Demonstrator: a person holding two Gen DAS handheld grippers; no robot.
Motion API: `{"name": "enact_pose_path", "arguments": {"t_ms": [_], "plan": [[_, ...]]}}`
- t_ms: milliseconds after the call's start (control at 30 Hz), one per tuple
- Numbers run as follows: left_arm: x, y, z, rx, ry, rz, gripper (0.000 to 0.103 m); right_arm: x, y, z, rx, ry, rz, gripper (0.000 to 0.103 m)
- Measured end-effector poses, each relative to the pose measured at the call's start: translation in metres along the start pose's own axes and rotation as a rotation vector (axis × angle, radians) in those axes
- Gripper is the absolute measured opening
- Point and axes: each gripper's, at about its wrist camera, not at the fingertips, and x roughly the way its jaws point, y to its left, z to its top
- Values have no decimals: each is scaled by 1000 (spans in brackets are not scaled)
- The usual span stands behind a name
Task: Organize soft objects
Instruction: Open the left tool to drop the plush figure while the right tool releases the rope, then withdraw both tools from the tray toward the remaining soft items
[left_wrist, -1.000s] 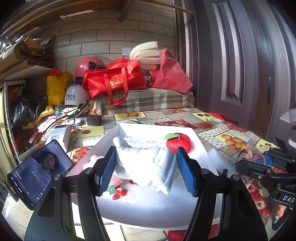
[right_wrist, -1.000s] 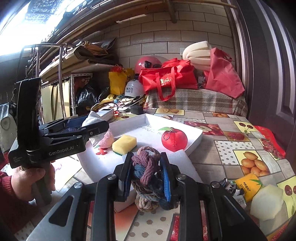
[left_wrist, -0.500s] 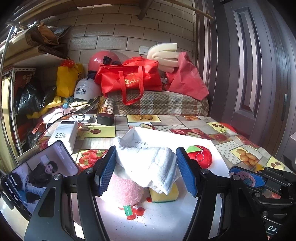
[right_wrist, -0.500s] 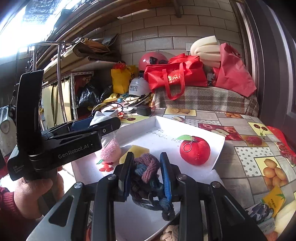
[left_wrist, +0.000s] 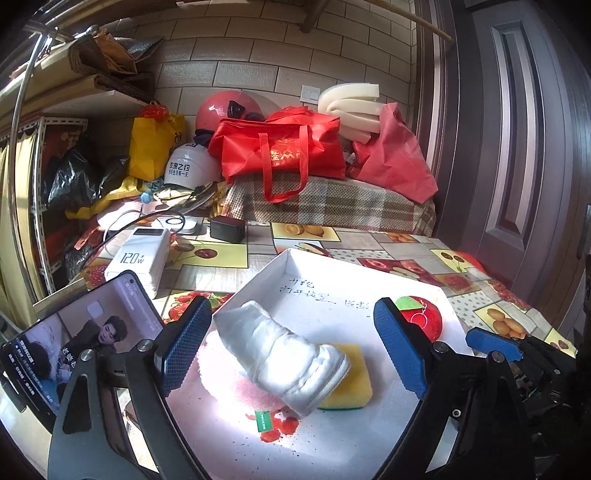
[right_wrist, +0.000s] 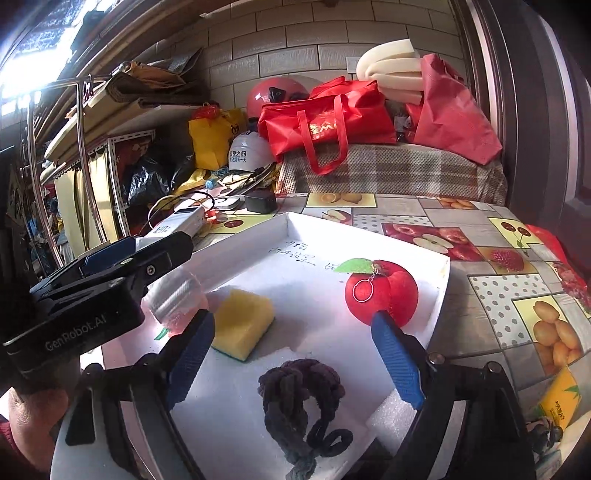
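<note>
Both tools have just been opening. The left tool (left_wrist: 291, 347) stands wide around the white towel (left_wrist: 284, 356), which lies on the pink plush and the yellow sponge (left_wrist: 351, 380) in the white tray (left_wrist: 332, 266), pads apart from it. The right tool (right_wrist: 295, 354) is open over the knotted rope (right_wrist: 301, 398), near in the tray. A good release means drawing each tool straight back without snagging. The desk has a fruit-print cloth (right_wrist: 480, 236); bags and helmets crowd the far brick wall.

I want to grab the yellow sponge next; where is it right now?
In the left wrist view the yellow sponge lies in the white tray, partly under the rolled white towel, beside the pink plush.
</note>
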Motion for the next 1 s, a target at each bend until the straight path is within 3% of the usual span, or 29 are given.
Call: {"name": "enact_pose_path", "arguments": {"t_ms": [33,167,267,1000], "plan": [[-1,0,0,1,-1,2,103,-1,1,0,-6,-6,-4,88],[-1,-1,0,11,-6,6,103,-6,8,-1,-36,-33,-21,88],[-2,0,0,10,-12,4,103,-10,8,-1,-39,-55,-23,103],[-11,-1,0,3,-56,66,103,-25,13,-1,-50,-149,-38,103]]}}
